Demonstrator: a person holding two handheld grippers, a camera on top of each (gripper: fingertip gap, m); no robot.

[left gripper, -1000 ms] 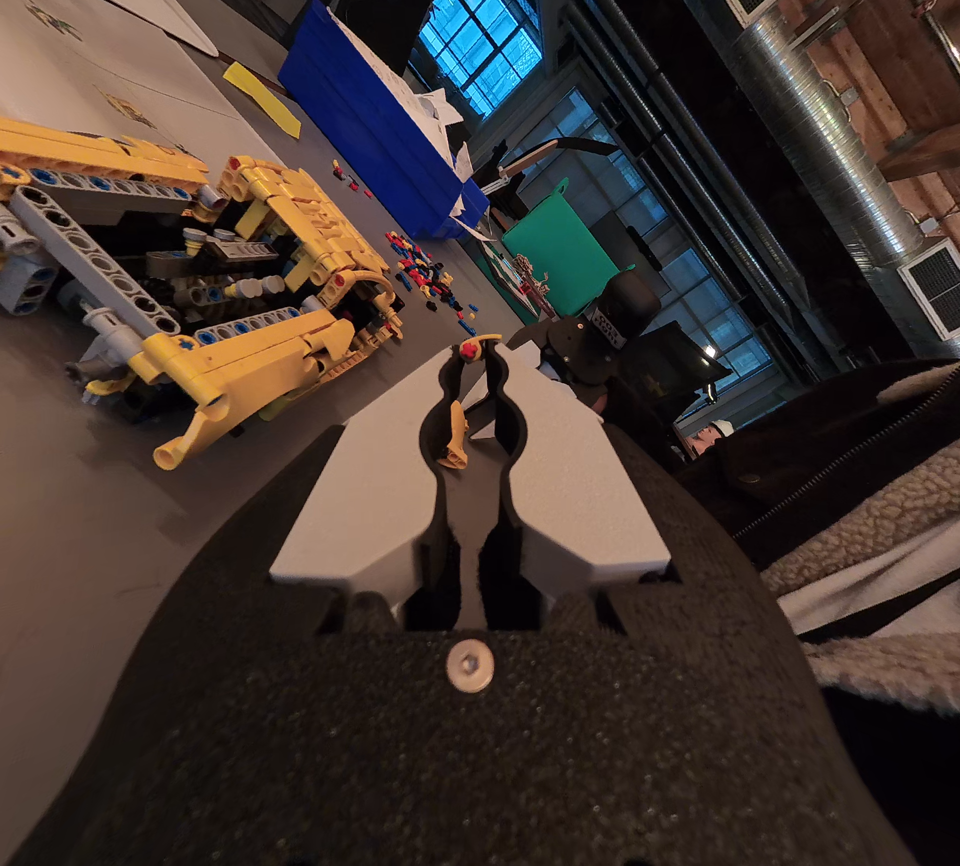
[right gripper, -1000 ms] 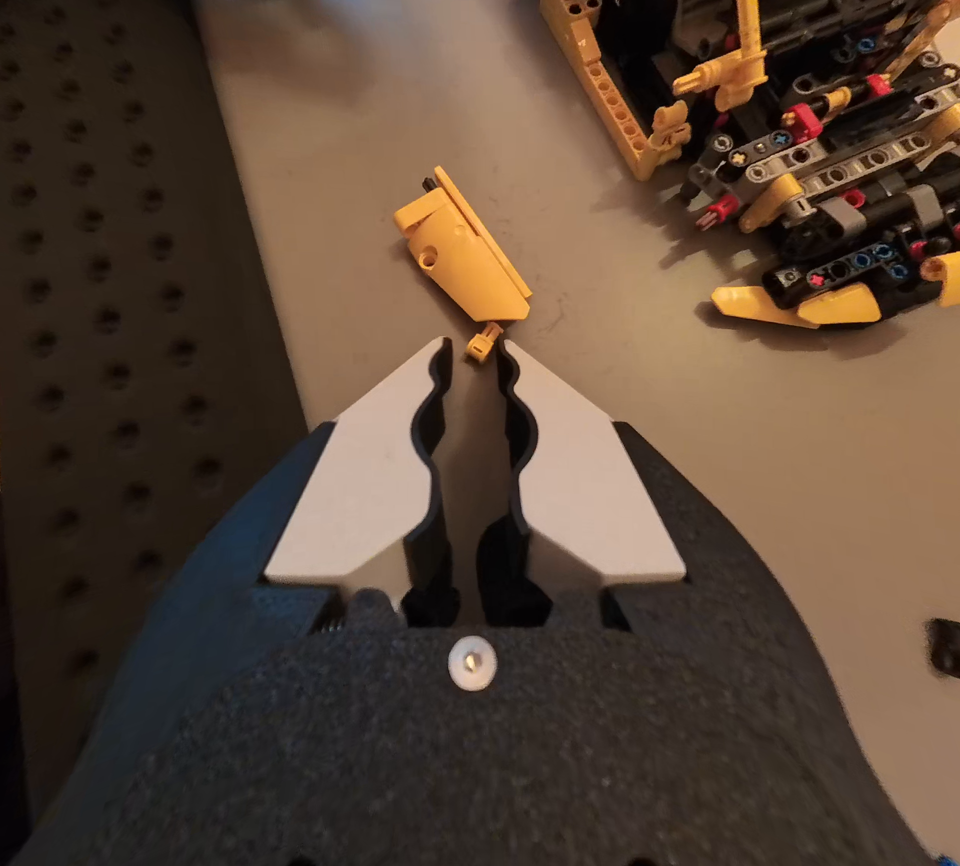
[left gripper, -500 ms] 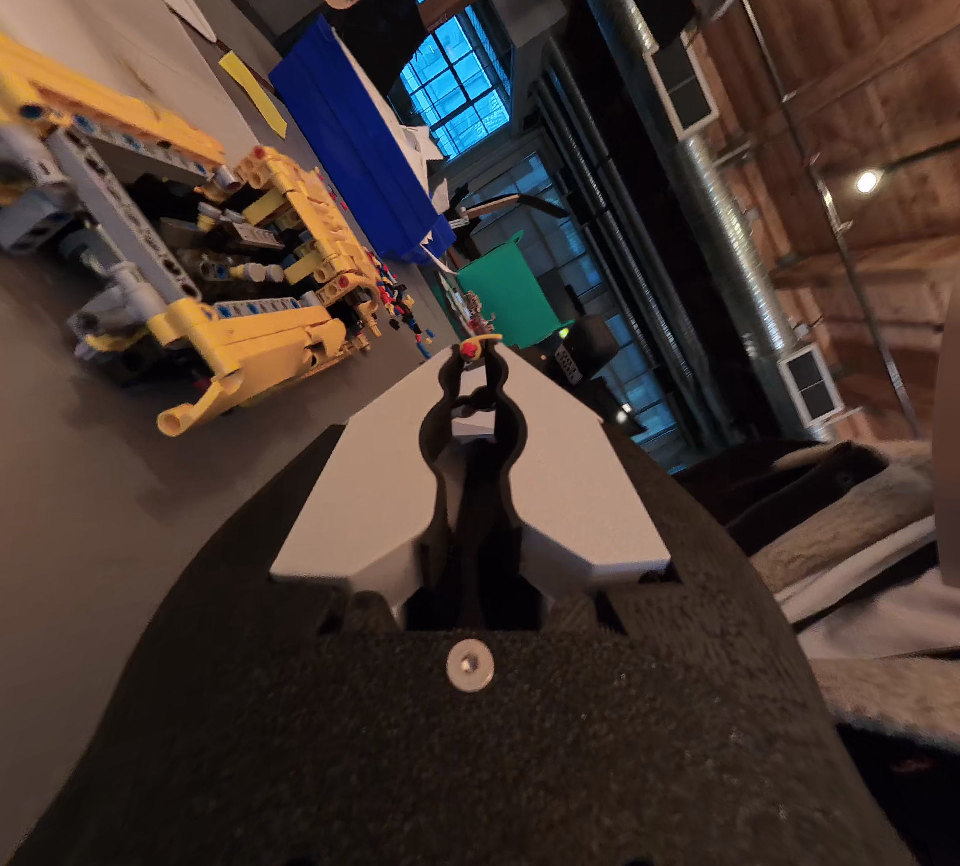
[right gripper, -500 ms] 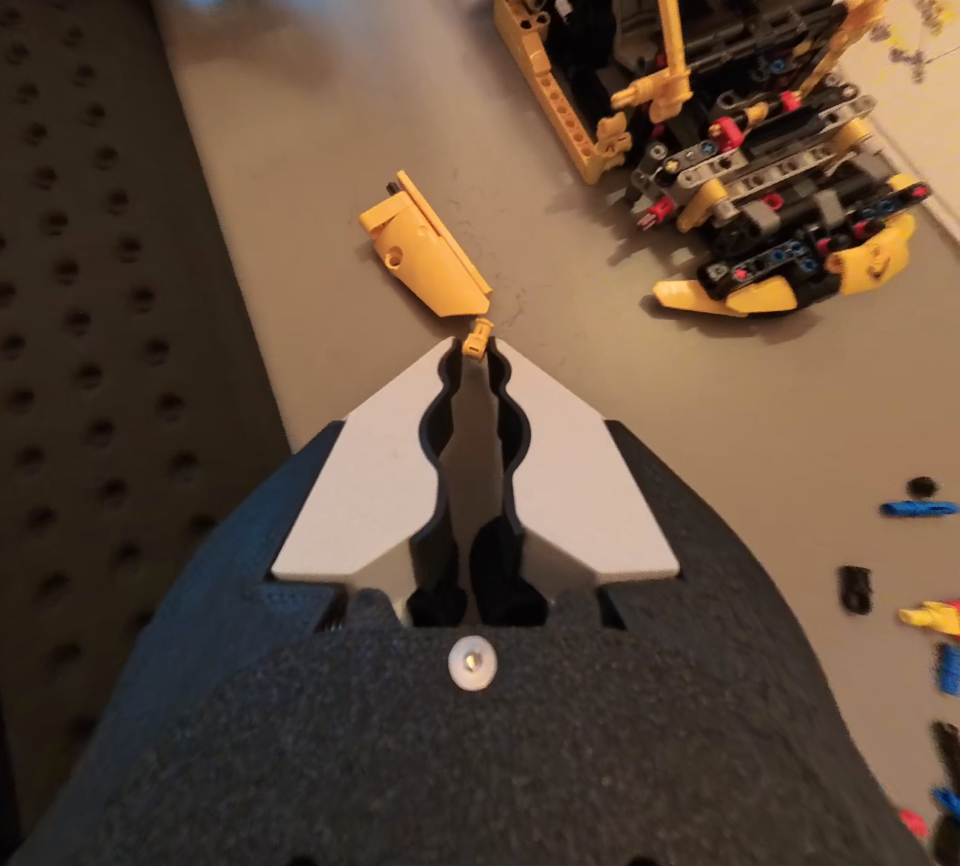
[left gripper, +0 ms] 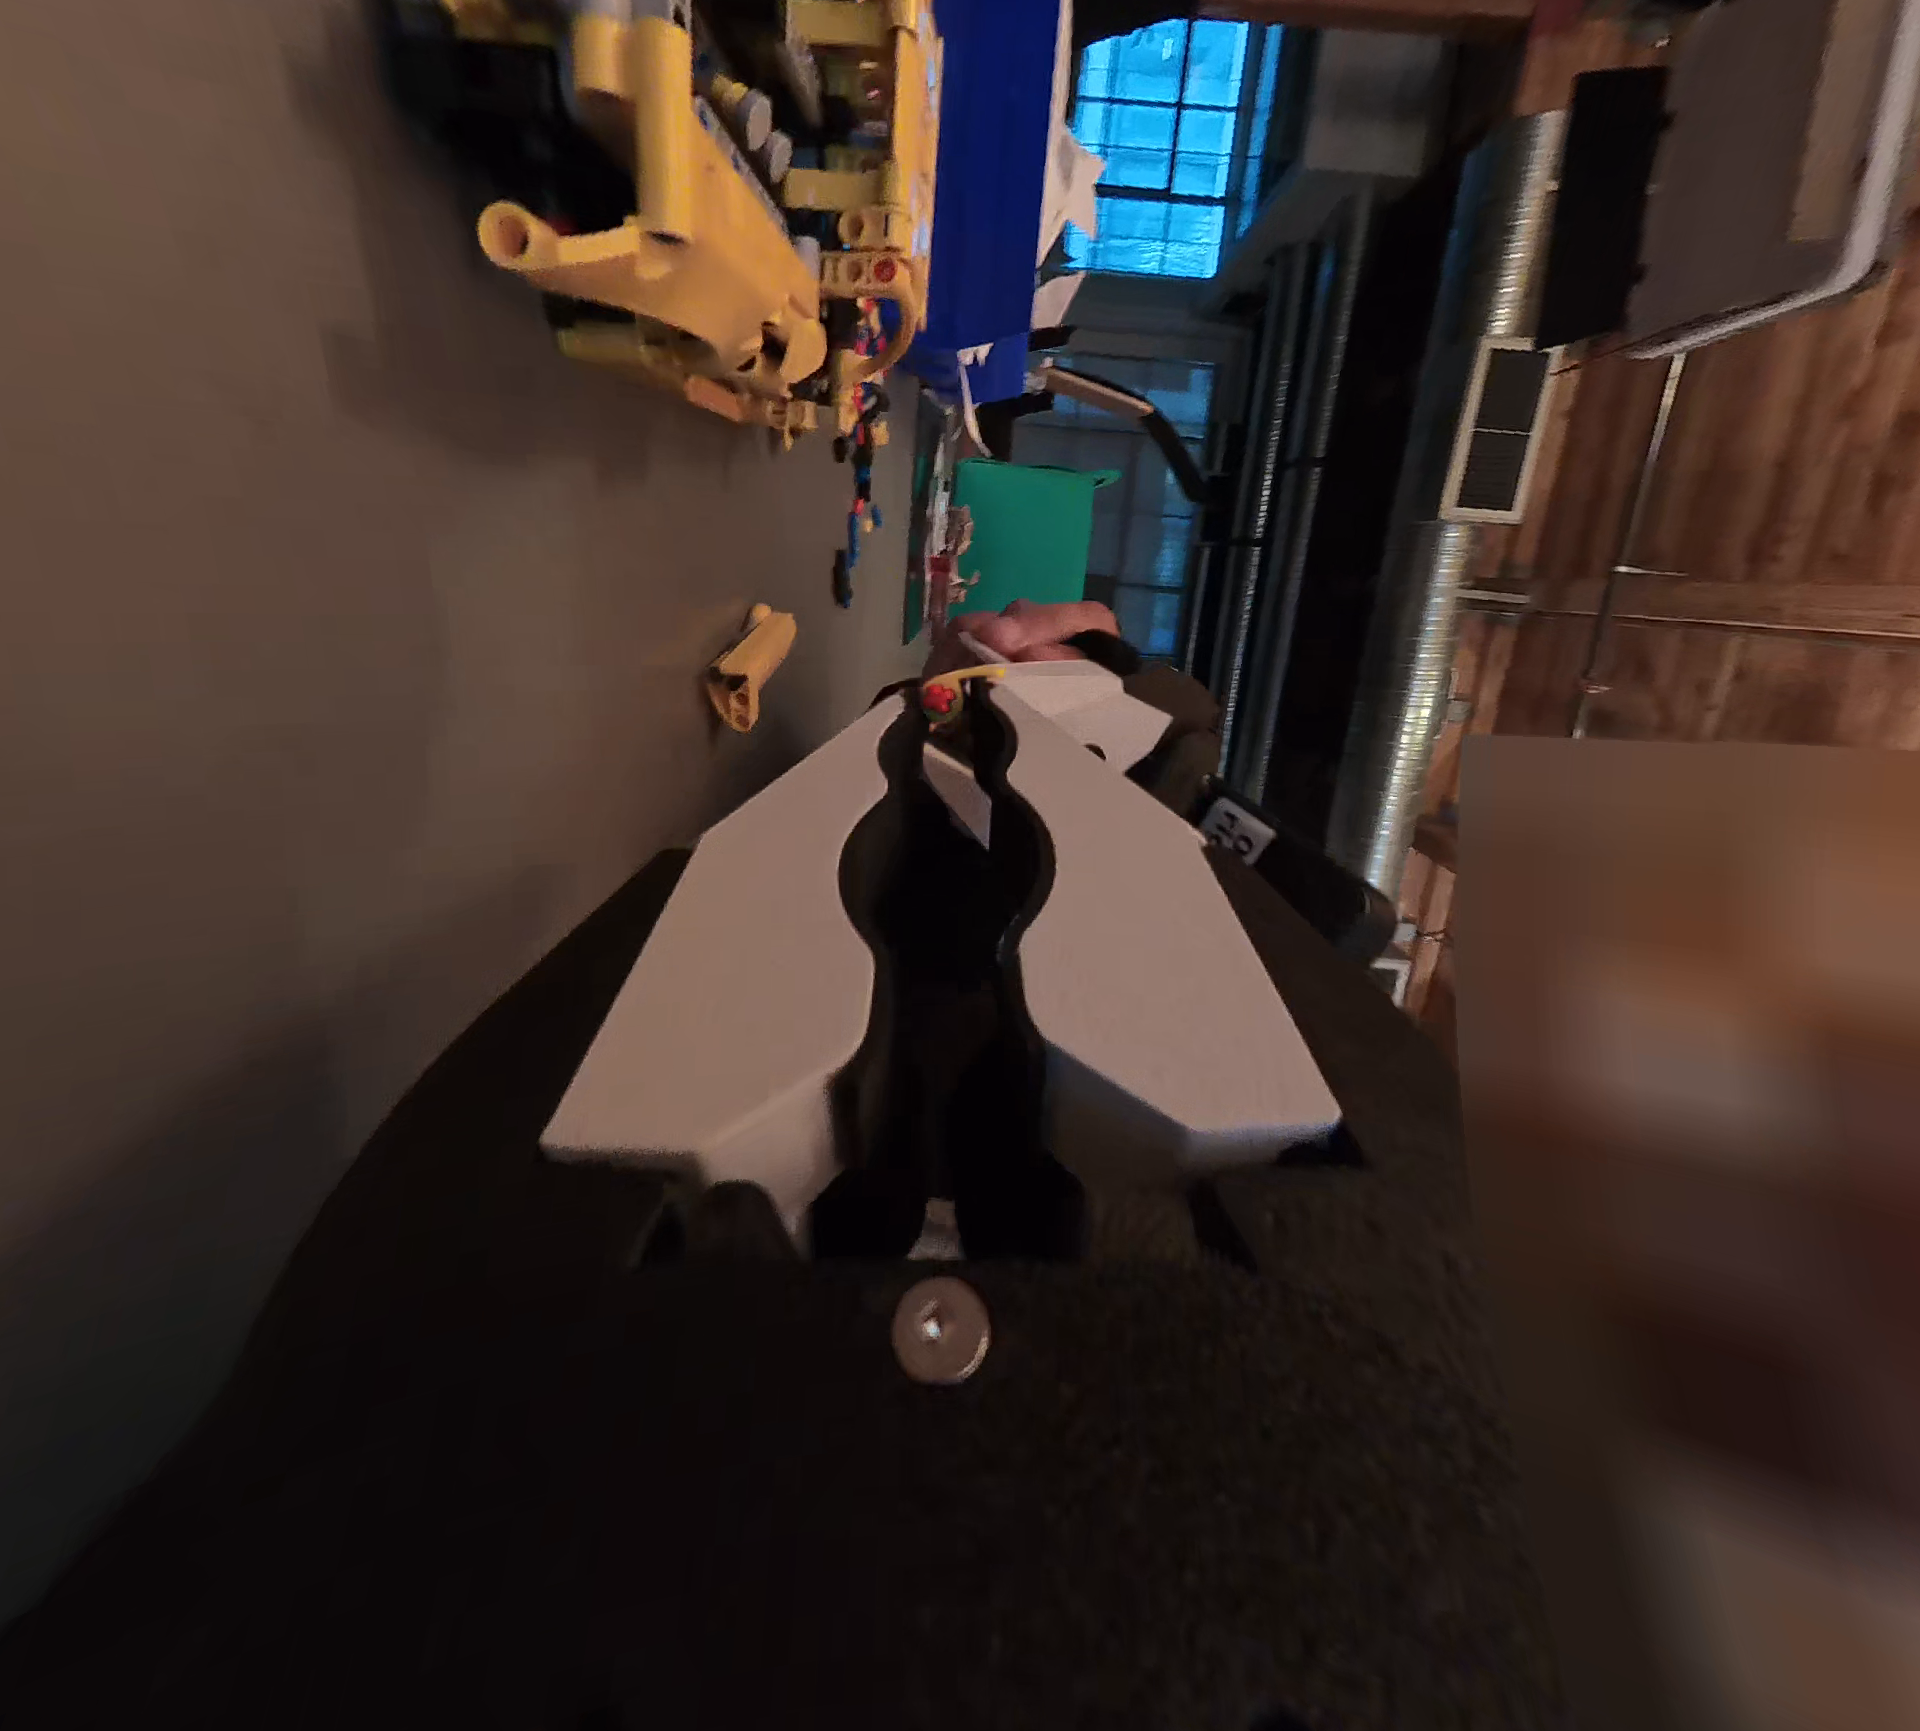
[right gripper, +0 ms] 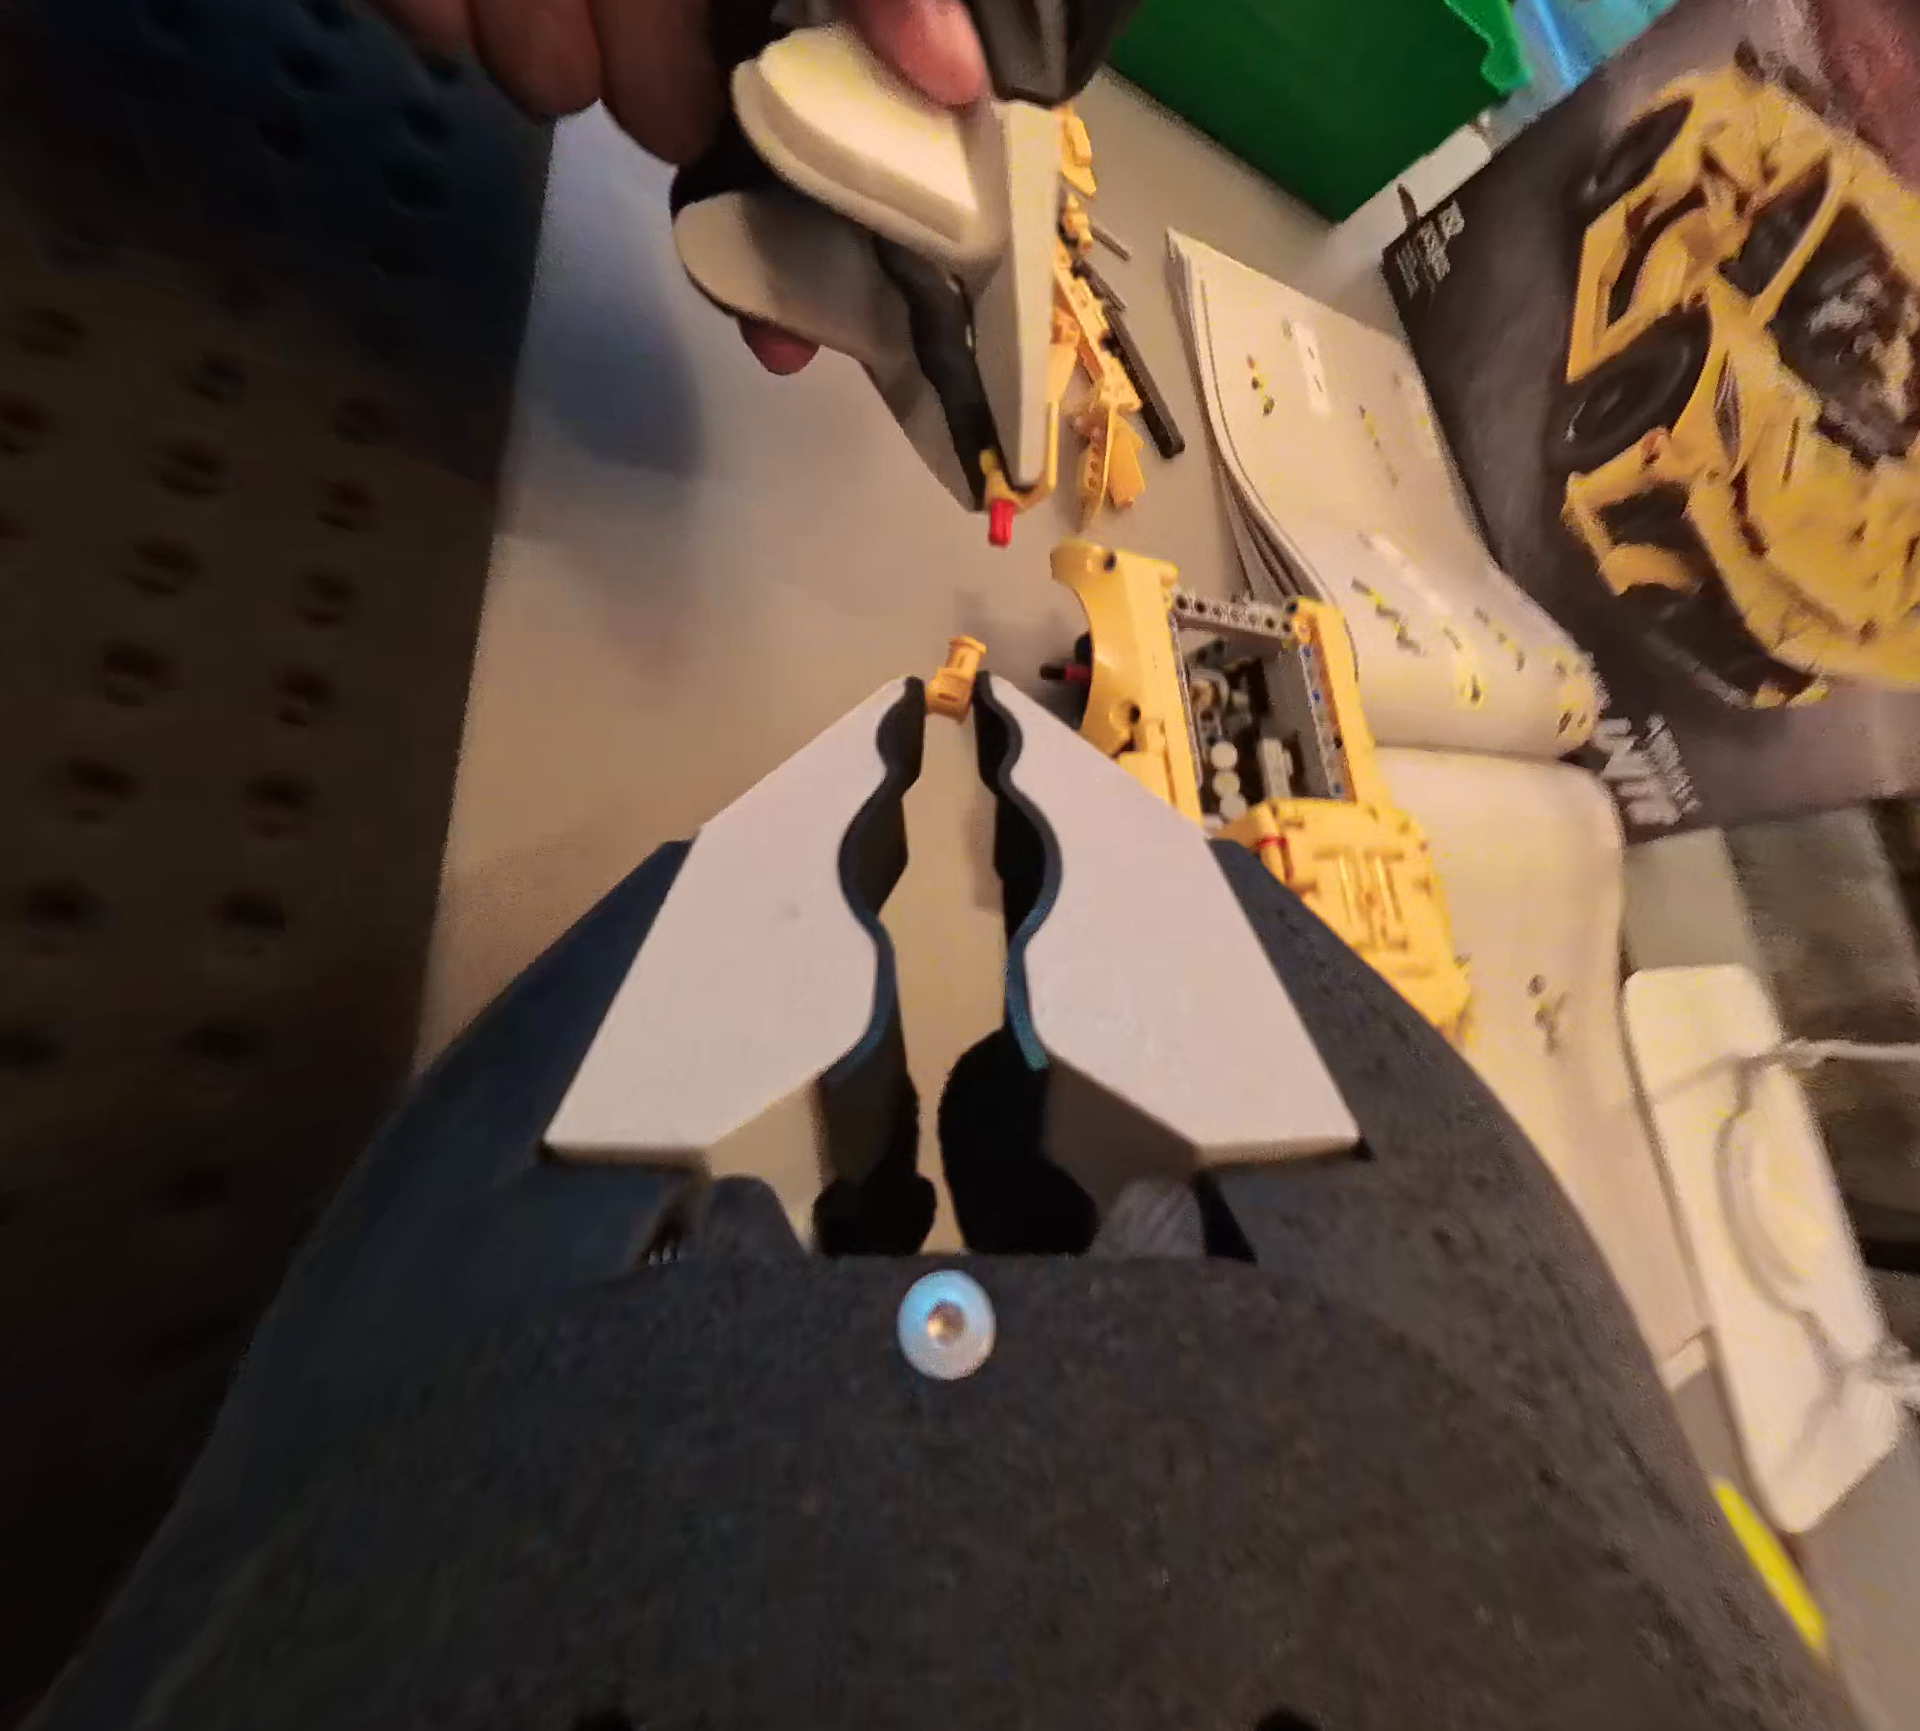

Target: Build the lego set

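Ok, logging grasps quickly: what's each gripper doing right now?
Left gripper: closed on a small yellow piece with a red pin.
Right gripper: closed on a small yellow connector.

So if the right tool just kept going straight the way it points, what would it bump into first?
Probably the left tool, which hangs just ahead, its tip holding a piece with a red pin. The right tool carries a small yellow connector aimed that way. Depth is unclear, so it might pass beneath and reach the table.
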